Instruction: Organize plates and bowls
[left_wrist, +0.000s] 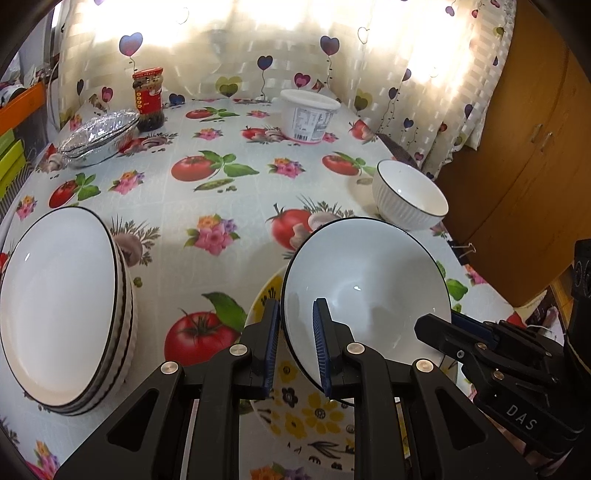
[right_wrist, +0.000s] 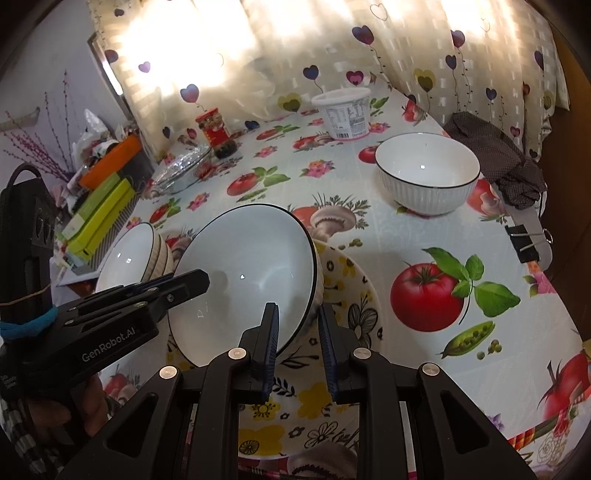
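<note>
Bowl (left_wrist: 365, 291) in mid-transfer: the left gripper (left_wrist: 295, 339) clamps its rim at 9 o'clock while the right gripper (right_wrist: 297, 345) clamps the opposite rim at 3 o'clock, both sets of jaws closed on the white china, which hangs tilted just above the floral plate (left_wrist: 295, 417). Judging by the layout, the sorting is partly done. A stack of bowls (left_wrist: 62, 310) stands at 9 o'clock of the held one, apparently the gathered pile, and the held bowl looks bound for it or for the plate below; which, the frames do not settle. One ribbed bowl (right_wrist: 426, 173) waits alone at 1 o'clock, near the table's right edge, not yet collected. The tablecloth (left_wrist: 221, 192) between pile and bowl lies bare, so nothing blocks a move across to 9 o'clock. Beyond, at 11 o'clock, sit a foil dish (left_wrist: 99, 138) and a red-labelled jar (left_wrist: 148, 98); a white tub (left_wrist: 308, 114) stands at 12 o'clock against the heart-print curtain (left_wrist: 240, 48). A dark cloth (right_wrist: 495, 158) and a binder clip (right_wrist: 524, 238) crowd the right edge near the lone bowl.
</note>
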